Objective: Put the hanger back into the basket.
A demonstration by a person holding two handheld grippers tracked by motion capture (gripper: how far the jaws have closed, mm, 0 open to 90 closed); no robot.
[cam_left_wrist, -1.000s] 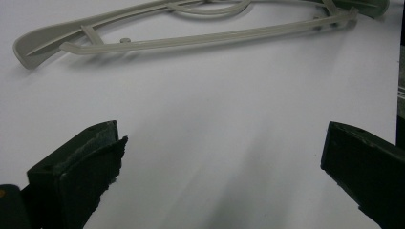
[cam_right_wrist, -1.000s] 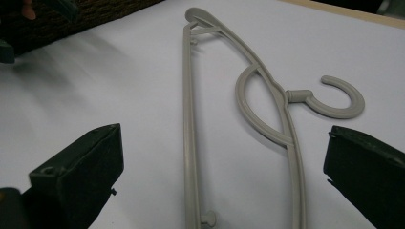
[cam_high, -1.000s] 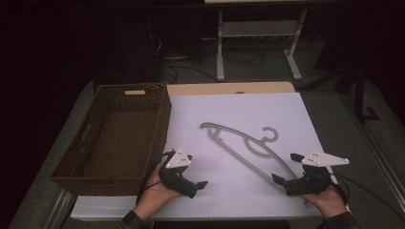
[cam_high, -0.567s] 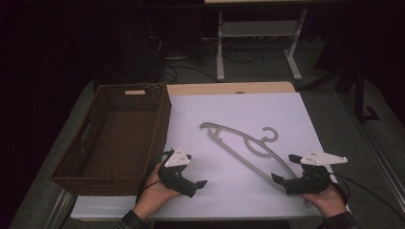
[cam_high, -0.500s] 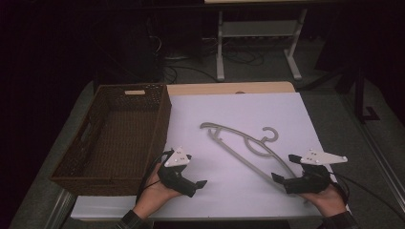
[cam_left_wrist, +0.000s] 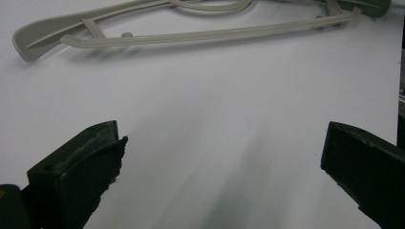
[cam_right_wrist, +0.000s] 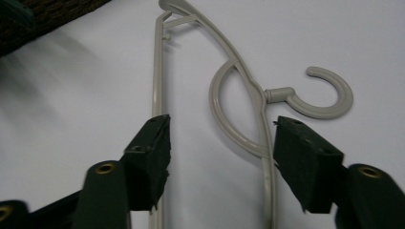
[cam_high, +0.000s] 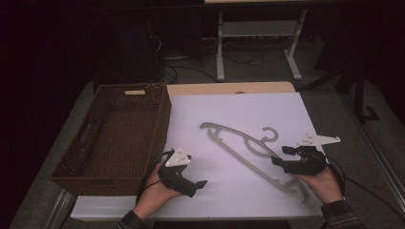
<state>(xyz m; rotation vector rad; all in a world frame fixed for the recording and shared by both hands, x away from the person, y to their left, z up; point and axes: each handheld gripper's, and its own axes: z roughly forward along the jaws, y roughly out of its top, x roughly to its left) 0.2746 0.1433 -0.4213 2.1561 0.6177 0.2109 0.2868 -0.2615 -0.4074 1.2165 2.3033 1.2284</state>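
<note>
One hanger [cam_right_wrist: 248, 95] between open right claw [cam_right_wrist: 219, 157] jaws, flat on table [cam_high: 248, 109]

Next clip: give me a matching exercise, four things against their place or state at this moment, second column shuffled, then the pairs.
Things:
1. basket
2. hanger
3. left gripper
4. right gripper

Places or states:
A. open, jaws either side of the hanger's bars
B. lying flat on the white sheet, hook pointing away from the person
C. at the table's left, nothing in it
D. open over bare white sheet, hanger farther off

Pairs: 1-C, 2-B, 3-D, 4-A
</note>
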